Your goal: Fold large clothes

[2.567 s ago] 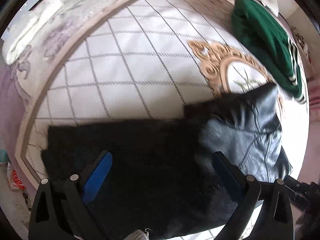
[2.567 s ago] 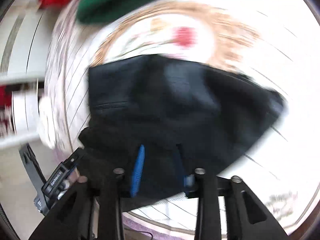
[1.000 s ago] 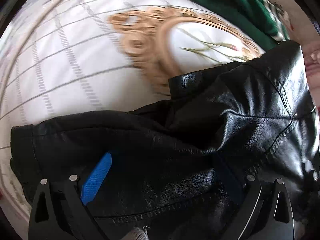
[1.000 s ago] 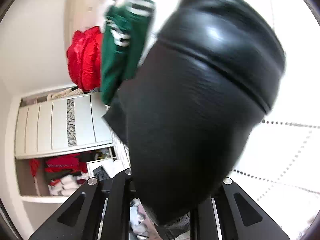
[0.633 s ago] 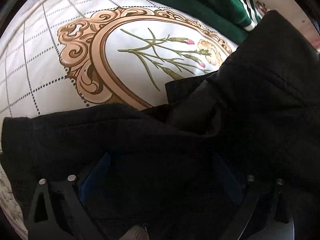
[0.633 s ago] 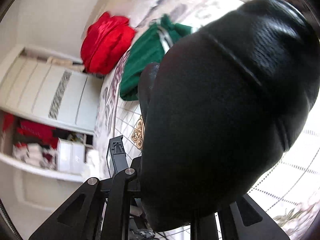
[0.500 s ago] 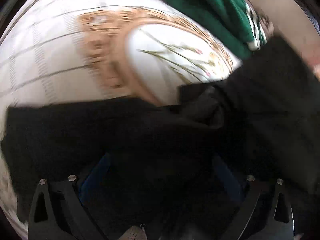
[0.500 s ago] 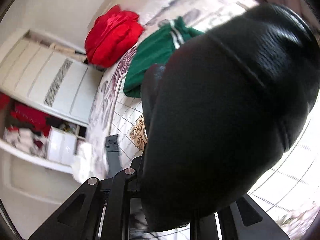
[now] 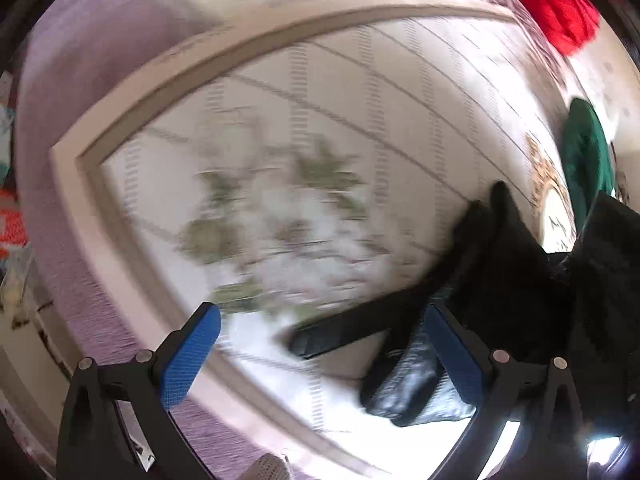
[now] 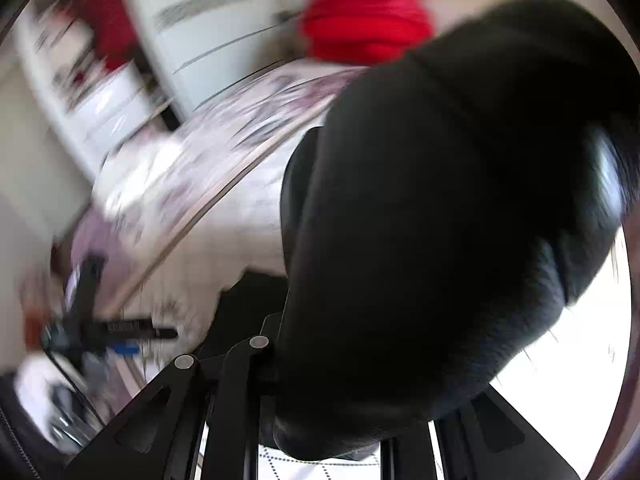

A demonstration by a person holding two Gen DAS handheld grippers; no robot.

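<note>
A black leather jacket (image 9: 512, 264) hangs at the right of the left wrist view, its lower part trailing onto the bedspread (image 9: 280, 140). My left gripper (image 9: 320, 344) is open and empty, with blue pads (image 9: 192, 356) wide apart left of the jacket. In the right wrist view the jacket (image 10: 460, 200) fills most of the frame, draped over my right gripper (image 10: 320, 412), which is shut on it and holds it up; the fingertips are hidden. The left gripper shows small and blurred at lower left (image 10: 92, 328).
A green garment (image 9: 586, 156) lies at the right on the bed. A red bundle (image 9: 556, 8) lies at the far corner, also in the right wrist view (image 10: 368, 20). White wardrobe doors (image 10: 208, 32) stand behind. The bed's purple border (image 9: 80, 260) runs along the left.
My left gripper has swung left off the jacket and now looks at bare bedspread. My right gripper has kept lifting the jacket and turned toward the wardrobe. Both views are blurred by motion.
</note>
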